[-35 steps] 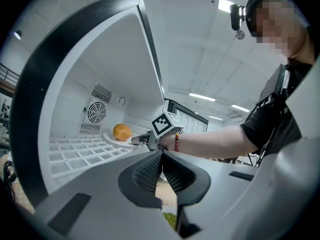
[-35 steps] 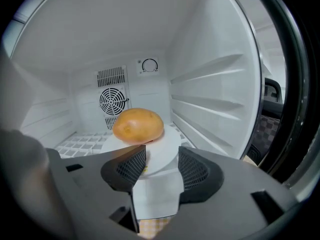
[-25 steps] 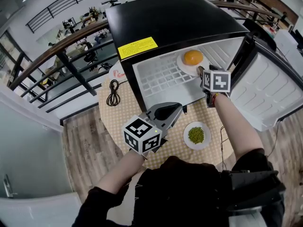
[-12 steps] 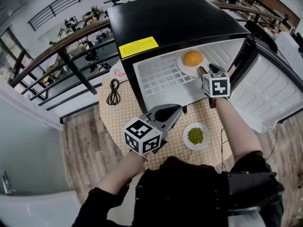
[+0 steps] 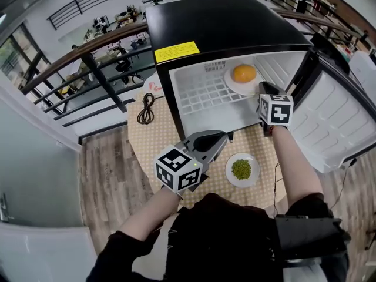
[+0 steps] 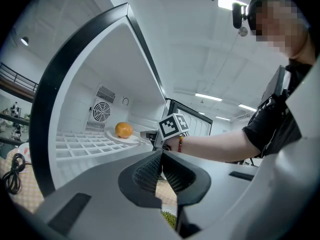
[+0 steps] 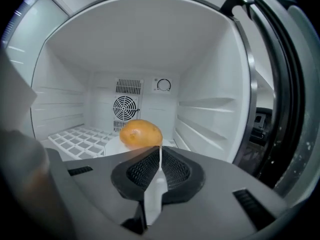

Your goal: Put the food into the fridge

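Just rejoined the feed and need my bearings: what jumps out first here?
The open black mini fridge on the table, its door swung right. On its wire shelf sits a white plate bearing a round orange-yellow food. A second plate of small green beans waits on the table in front.

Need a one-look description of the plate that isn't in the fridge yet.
Find the black mini-fridge standing open on the round table with the dotted cloth. On the cloth right before its open compartment lies a small white plate. It holds a heap of small green bits, whereas the other plate, on the shelf inside, carries one round orange item.
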The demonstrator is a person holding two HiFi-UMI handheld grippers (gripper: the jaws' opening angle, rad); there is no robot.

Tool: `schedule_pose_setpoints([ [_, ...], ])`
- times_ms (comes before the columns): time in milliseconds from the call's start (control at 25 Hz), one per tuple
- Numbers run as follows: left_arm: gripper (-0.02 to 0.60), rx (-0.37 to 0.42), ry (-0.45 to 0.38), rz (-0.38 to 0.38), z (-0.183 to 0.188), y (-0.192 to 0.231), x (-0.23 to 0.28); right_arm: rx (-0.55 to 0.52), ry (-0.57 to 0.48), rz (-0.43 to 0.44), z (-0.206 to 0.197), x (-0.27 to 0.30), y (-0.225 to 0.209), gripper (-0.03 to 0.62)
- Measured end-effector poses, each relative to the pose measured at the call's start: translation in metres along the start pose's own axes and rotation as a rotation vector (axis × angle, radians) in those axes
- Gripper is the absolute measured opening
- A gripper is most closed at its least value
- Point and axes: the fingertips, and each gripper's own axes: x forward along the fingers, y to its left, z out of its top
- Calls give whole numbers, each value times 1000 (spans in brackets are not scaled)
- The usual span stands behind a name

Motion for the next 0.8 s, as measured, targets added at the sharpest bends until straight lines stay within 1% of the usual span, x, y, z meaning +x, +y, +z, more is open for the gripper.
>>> schedule_pose_setpoints([
  [80, 13, 3, 4, 14, -2, -7, -2, 42, -17, 15, -1, -7, -2, 18],
  [240, 14, -2, 8, 48, -8, -21, -9, 190, -80, 89, 1, -32, -3, 15],
  [360, 13, -1, -29, 75, -6, -33, -13, 284, -125, 150, 1, -59, -2, 15],
  [480, 12, 4, -77, 86, 1, -40, -12, 353, -164, 182, 0, -91, 0, 15],
  [520, 14, 4, -88, 73, 4, -43, -11, 376, -174, 186, -2, -104, 1, 15],
  [640, 12, -2, -96, -1, 6, -59, -8, 428, -184, 182, -15, -145, 7, 15],
  [720, 12, -2, -99, -46, 5, -70, -12, 459, -186, 168, -26, -170, 16, 15],
  [800, 13, 8, -93, -107, 2, -80, -21, 486, -193, 143, -34, -193, 29, 15],
])
